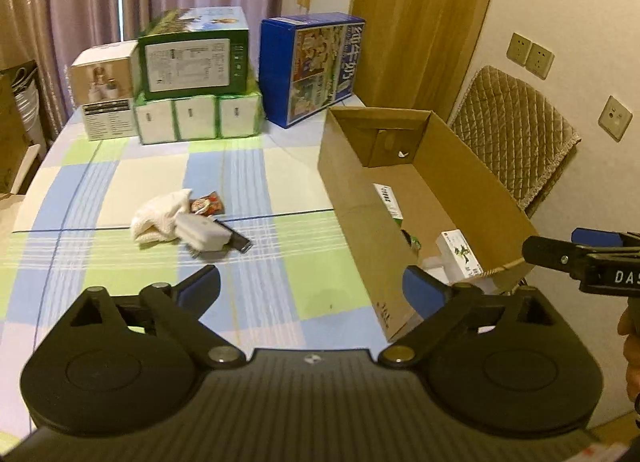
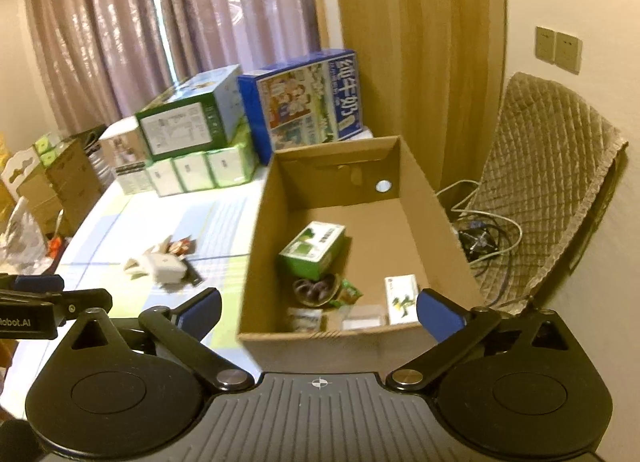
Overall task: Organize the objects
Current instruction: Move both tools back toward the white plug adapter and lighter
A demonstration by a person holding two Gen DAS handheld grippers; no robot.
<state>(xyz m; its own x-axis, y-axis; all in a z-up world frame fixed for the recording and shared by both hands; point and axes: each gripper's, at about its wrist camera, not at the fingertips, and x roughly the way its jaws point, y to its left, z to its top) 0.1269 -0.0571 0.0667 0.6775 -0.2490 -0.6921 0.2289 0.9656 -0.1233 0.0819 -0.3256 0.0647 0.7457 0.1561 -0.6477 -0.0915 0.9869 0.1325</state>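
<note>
The left tongs [image 1: 312,290] are spread wide with nothing between the blue pads, hovering over the checked counter [image 1: 256,302] near the corner of the open cardboard box [image 1: 352,198]. The right tongs [image 2: 319,312] are equally wide apart and empty, held above the near wall of that box; seen from the left wrist camera, their side carries the letters "DAS", cut off at the edge, while the left tool's side in the right wrist view reads "Robot.AI".

Inside the box lie a green carton [image 2: 313,249], a white carton with a green figure [image 2: 401,299], a dark round item [image 2: 314,290] and some smaller packs whose print is too small to read.

Out on the counter, well apart from both tongs, sit a white cloth [image 1: 160,218], a white charger-like block [image 1: 203,233] on a dark flat item, and a small printed packet [image 1: 208,204], all touching in one heap.

At the far edge stands a blue milk case [image 1: 316,66] marked "纯牛奶", beside stacked green and white boxes [image 1: 196,58]
</note>
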